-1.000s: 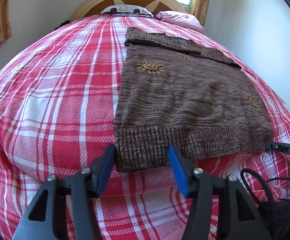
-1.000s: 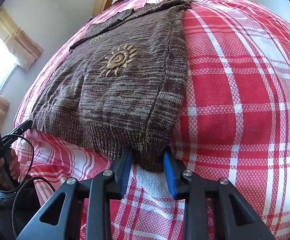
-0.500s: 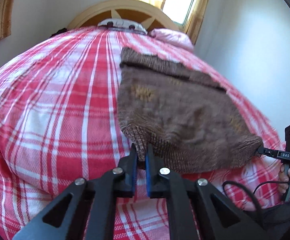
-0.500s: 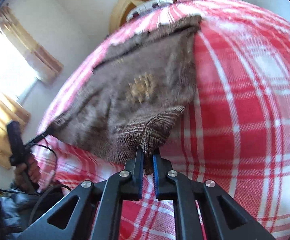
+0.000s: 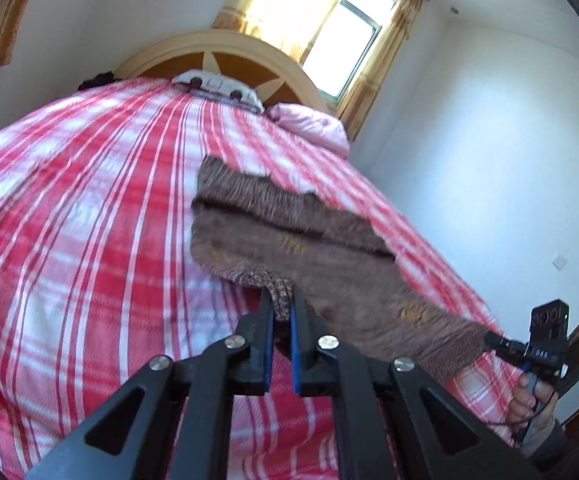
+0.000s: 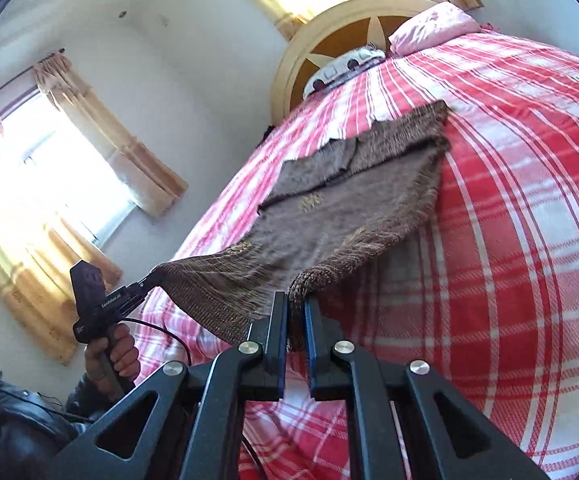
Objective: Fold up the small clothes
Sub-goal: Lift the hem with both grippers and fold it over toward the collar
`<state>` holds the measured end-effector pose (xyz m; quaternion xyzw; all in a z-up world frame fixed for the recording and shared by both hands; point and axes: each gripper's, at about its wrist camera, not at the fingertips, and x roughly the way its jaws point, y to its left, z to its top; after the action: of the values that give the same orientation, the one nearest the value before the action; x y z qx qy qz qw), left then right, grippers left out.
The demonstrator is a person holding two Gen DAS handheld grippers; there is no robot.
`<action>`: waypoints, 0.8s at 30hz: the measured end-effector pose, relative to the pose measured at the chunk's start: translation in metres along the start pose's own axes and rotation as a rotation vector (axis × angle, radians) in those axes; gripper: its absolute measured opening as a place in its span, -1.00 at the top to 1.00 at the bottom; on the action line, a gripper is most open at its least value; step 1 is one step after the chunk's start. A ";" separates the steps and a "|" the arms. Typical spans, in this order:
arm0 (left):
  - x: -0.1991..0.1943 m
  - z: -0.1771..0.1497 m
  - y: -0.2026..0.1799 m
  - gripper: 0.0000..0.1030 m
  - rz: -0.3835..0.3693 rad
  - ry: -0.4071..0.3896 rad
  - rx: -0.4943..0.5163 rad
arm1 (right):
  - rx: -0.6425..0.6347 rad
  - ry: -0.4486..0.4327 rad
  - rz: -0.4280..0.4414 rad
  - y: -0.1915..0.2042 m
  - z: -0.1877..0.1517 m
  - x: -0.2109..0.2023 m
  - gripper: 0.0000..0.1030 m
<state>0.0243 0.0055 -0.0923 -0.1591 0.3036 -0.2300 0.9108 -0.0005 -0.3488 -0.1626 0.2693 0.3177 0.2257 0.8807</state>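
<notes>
Brown sweater [image 6: 329, 216] hem pinched; only right view shows left hand [image 6: 115, 354]

The sweater [image 5: 301, 248] lies on the bed [image 5: 89, 240], its near hem lifted between the left tool [image 5: 280, 307] and right tool [image 6: 296, 307]; beyond it, a pillow [image 5: 313, 128] rests before the headboard [image 5: 225, 46].

left tool [image 5: 280, 307] | right tool [image 6: 296, 307] | both clamped sweater hem [image 5: 445, 340] | hem lifted off bed [image 5: 89, 240]
</notes>
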 end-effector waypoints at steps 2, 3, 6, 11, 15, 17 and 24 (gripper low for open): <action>0.003 0.009 0.000 0.87 -0.009 -0.022 -0.001 | 0.013 -0.020 -0.024 -0.004 0.010 0.000 0.86; 0.005 0.014 0.000 0.87 -0.013 -0.031 -0.005 | 0.022 -0.027 -0.028 -0.007 0.015 0.000 0.86; 0.016 0.028 0.006 0.87 -0.017 -0.047 -0.024 | 0.047 -0.048 -0.034 -0.015 0.030 0.003 0.86; 0.041 0.051 0.017 0.87 -0.018 -0.066 -0.049 | 0.071 -0.076 -0.024 -0.026 0.061 0.013 0.86; 0.068 0.076 0.023 0.87 -0.014 -0.068 -0.070 | 0.068 -0.099 -0.037 -0.033 0.094 0.028 0.86; 0.082 0.090 0.026 0.87 -0.012 -0.069 -0.081 | 0.068 -0.110 -0.041 -0.038 0.113 0.036 0.86; 0.120 0.126 0.021 0.87 0.006 -0.084 -0.041 | 0.078 -0.141 -0.063 -0.057 0.163 0.060 0.86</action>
<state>0.1956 -0.0203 -0.0621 -0.1864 0.2702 -0.2139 0.9200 0.1655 -0.4115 -0.1175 0.3086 0.2719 0.1658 0.8963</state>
